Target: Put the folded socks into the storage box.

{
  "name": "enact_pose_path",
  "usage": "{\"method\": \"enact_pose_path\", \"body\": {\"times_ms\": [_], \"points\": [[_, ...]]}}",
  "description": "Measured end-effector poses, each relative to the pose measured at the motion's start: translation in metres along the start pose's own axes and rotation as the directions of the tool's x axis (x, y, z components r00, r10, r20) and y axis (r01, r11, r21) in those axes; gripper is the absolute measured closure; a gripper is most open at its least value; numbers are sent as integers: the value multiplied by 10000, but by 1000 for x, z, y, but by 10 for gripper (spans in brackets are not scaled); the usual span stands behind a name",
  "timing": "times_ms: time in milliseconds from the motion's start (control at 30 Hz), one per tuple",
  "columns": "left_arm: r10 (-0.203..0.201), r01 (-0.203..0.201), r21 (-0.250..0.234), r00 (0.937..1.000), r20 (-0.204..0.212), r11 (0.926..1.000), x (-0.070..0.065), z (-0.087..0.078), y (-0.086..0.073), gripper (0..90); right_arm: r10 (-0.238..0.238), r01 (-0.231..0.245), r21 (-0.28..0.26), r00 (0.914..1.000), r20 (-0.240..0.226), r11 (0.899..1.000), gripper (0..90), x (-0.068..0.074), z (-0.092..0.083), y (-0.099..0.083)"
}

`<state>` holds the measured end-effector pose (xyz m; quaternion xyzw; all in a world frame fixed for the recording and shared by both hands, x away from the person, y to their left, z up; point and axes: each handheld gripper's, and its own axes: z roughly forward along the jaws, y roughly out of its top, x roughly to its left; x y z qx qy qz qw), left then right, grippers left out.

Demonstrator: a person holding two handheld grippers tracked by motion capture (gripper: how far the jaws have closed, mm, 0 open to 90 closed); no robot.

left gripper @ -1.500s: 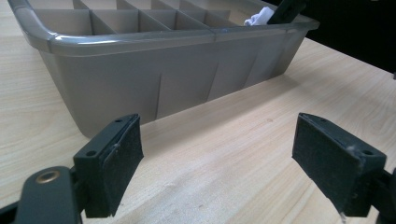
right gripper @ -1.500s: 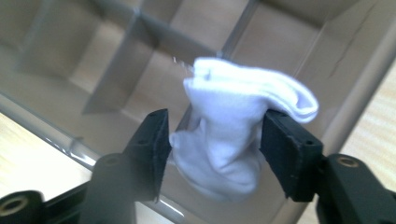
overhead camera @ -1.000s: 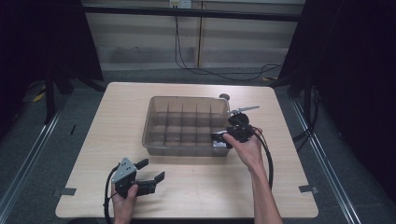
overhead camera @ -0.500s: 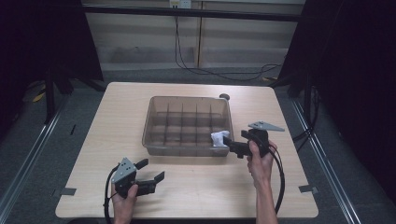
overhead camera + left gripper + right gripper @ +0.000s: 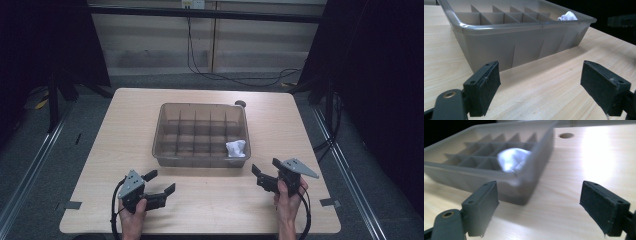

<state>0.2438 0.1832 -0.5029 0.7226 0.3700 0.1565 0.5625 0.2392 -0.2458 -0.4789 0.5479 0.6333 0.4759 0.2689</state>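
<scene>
Light wooden table (image 5: pixel 115 130) on grey floor (image 5: pixel 35 165), pale panelled wall (image 5: pixel 150 40) behind, black cable (image 5: pixel 220 75) hanging, dark curtains (image 5: pixel 380 75) at sides

A grey divided tray (image 5: pixel 165 150) sits mid-table (image 5: pixel 100 150), a crumpled white wad (image 5: pixel 236 148) in its near-right compartment.

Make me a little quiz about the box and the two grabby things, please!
1. True or false: the white crumpled thing lies inside the grey divided box.
2. Which corner of the box holds it in the high view? A) near right B) far left C) the middle
3. Fill in: the left gripper and the right gripper are both ____, holding nothing.

Key: 1 true; 2 A; 3 open
</scene>
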Motion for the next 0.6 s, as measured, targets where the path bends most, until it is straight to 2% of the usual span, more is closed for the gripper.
{"method": "enact_pose_path", "body": {"times_ms": [33,100,200,367,500,600], "points": [[-13,13,1,10000,-1,10000,0,0,0,157,40,-39,-64,9998,172,10000,173,-2,-1,-5],[-32,32,24,10000,-81,10000,0,0,0,157,175,-169,-366,9997,162,9992,158,-4,-3,-14],[-37,37,10,9999,-103,10000,0,0,0,157,32,4,-929,9993,383,9957,160,-3,-6,-24],[-96,95,-37,9999,-140,9999,0,-1,0,157,-148,197,-1404,9992,358,9899,152,-1,-7,-32],[-113,113,13,9998,-133,9999,0,0,0,157,-80,117,-1444,9996,256,9894,155,-3,-7,-32],[-144,144,14,9999,-96,9999,1,0,0,157,-331,377,-1462,9989,341,9885,152,0,-7,-32]]}}
